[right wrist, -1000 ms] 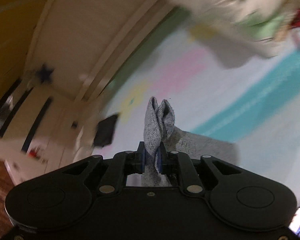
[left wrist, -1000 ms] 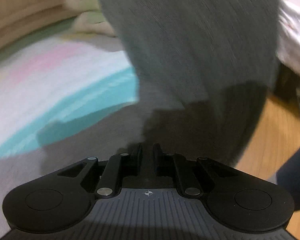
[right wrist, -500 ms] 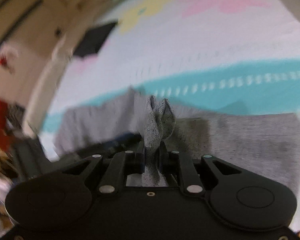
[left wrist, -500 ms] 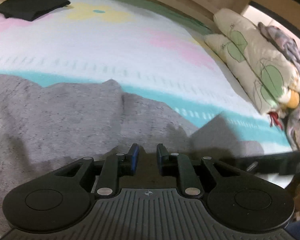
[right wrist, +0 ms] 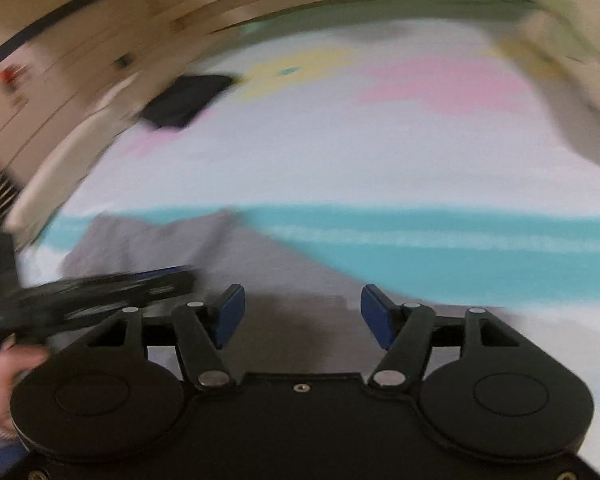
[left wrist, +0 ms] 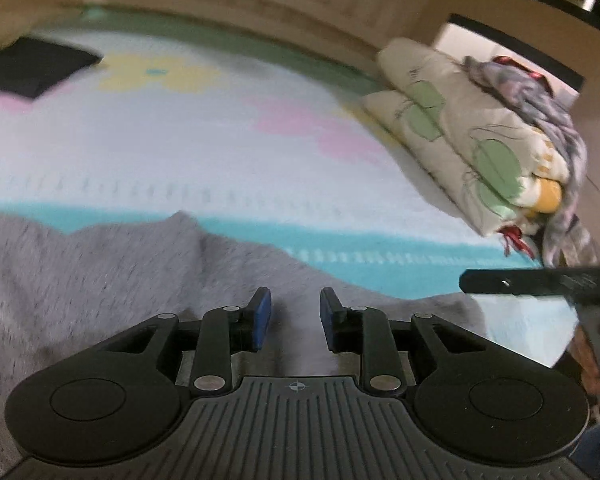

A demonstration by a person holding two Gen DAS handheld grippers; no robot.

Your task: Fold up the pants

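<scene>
0 legible writing on pants [left wrist: 100, 280]

pants [left wrist: 100, 280]: heathered grey
bedspread [left wrist: 204, 152]: white with a turquoise stripe, pink and yellow patches, green edge
pillows [left wrist: 460, 148]: cream with green leaf print
folded garment [left wrist: 32, 66]: black
left claw [left wrist: 294, 316]: black, blue pads

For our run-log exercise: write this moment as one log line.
step: release after fold | left gripper: opening, nothing between pads | right gripper: opening, nothing between pads | grey knit pants: lying on pastel striped bedspread
</scene>
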